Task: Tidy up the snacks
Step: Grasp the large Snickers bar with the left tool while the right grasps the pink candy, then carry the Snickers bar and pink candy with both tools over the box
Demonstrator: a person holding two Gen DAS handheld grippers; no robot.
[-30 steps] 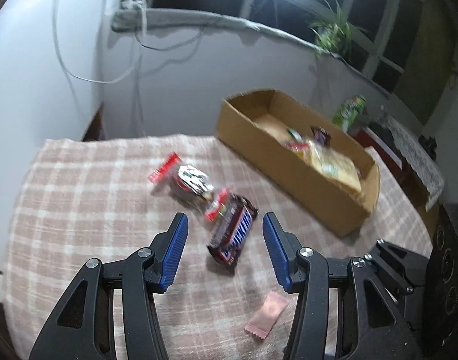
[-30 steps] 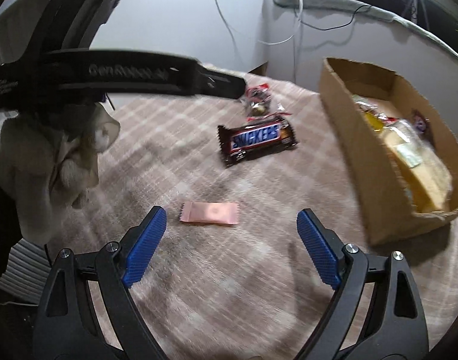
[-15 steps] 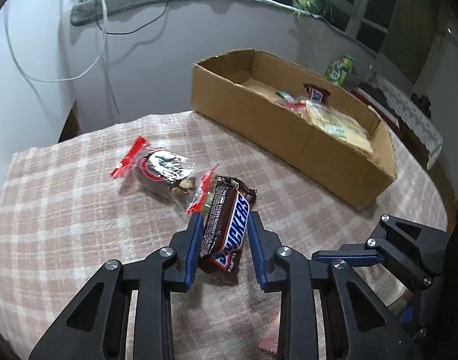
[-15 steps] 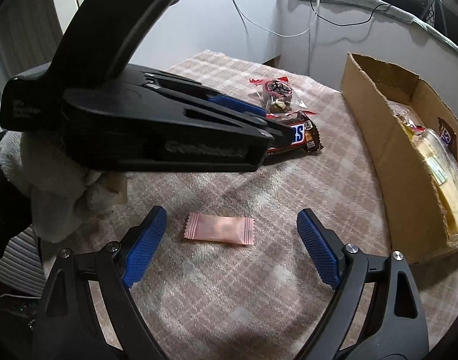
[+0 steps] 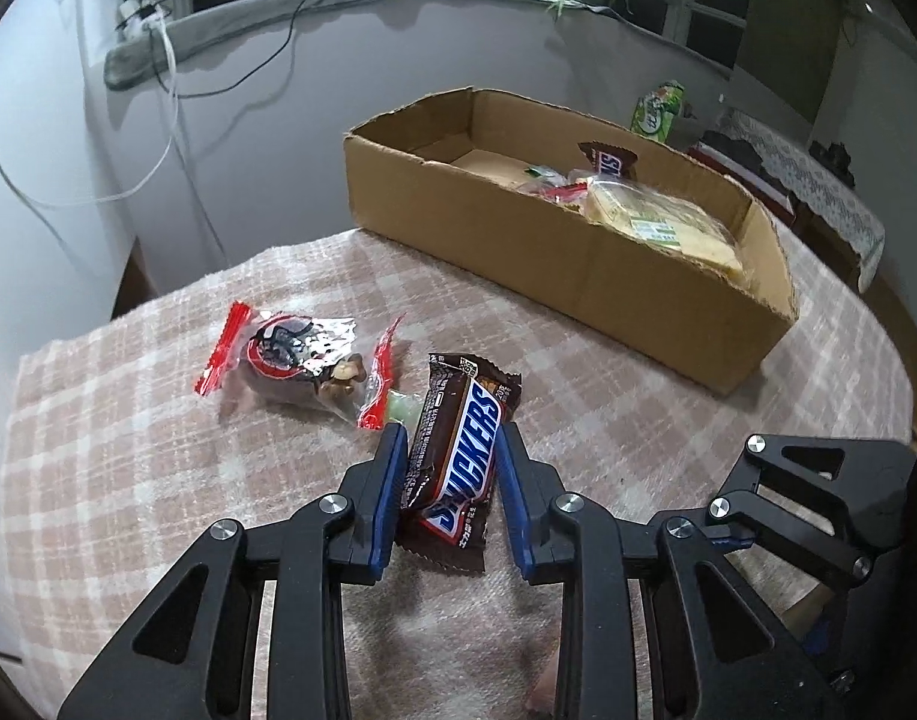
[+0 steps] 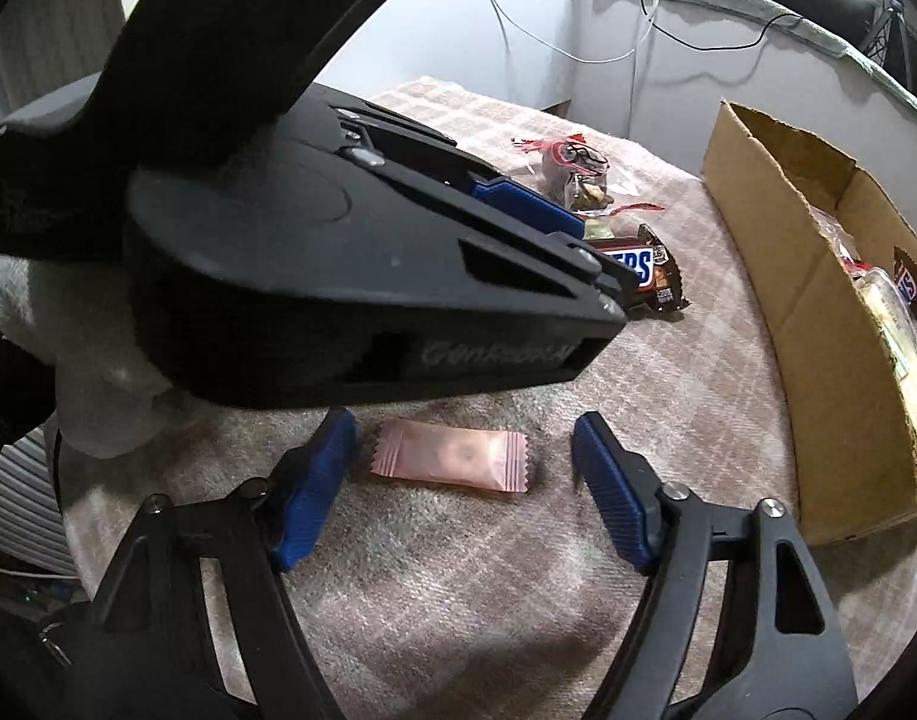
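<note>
My left gripper (image 5: 449,441) is shut on a brown Snickers bar (image 5: 458,456), its blue pads pressing both long sides, just above the checked tablecloth. A clear red-ended nut packet (image 5: 296,354) lies just beyond it on the left. My right gripper (image 6: 464,450) is open, its pads either side of a pink wrapped candy (image 6: 452,461) lying flat on the cloth. The left gripper's body (image 6: 338,276) fills the upper left of the right wrist view, with the Snickers end (image 6: 650,273) showing past it. A cardboard box (image 5: 578,252) with several snacks stands behind.
The box also shows at the right of the right wrist view (image 6: 818,324). A small green candy (image 5: 401,405) lies by the nut packet. A wall with hanging cables runs behind the table. A green packet (image 5: 659,108) sits beyond the box.
My left gripper closed on the Snickers bar and holds it. My right gripper moved down and forward so its pads straddle the pink candy, narrowing somewhat.
</note>
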